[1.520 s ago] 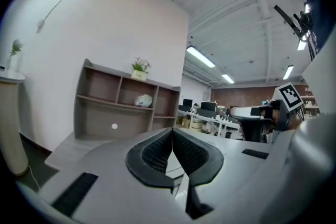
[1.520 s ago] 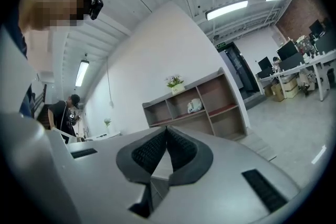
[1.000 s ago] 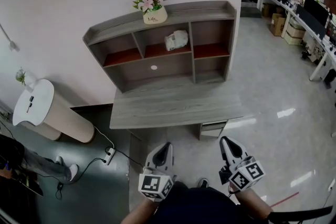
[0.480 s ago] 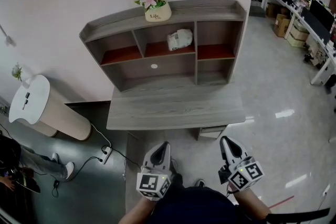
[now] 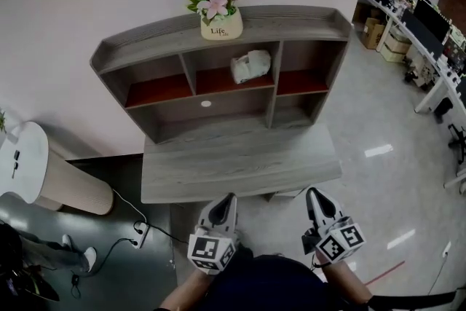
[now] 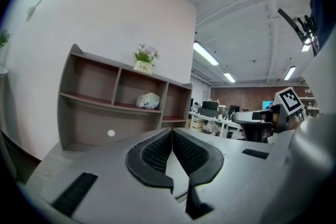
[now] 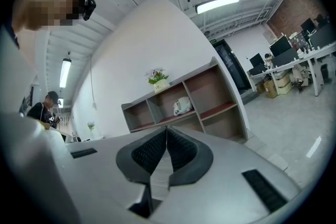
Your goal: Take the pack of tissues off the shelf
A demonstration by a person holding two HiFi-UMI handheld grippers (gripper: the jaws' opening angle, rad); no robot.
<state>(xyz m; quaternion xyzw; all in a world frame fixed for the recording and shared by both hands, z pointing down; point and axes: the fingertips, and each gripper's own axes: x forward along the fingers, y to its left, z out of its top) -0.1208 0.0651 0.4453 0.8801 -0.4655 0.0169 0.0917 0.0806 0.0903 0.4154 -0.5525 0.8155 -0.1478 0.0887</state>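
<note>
Office; shelf (image 5: 291, 17) on worktop (image 5: 240, 164) nearer than second ago, approach under way. Pack of tissues (image 5: 251, 65) in shelf's middle compartment, untouched. Left hand-held gripper (image 5: 228, 199), right hand-held gripper (image 5: 313, 194) pressed together, empty.

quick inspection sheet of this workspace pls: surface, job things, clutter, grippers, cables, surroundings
surface: grey desk, nothing lying on its top; shelf unit stands at its back against the wall
job's things: pack of tissues lies in the upper middle compartment, nothing touching it
clutter: flower pot on top of the shelf unit
grippers: left gripper and right gripper both shut and empty, short of the desk's near edge
cables: power strip with its cable on the floor, left of the desk
surroundings: white-topped stand at left; office desks with monitors at right
</note>
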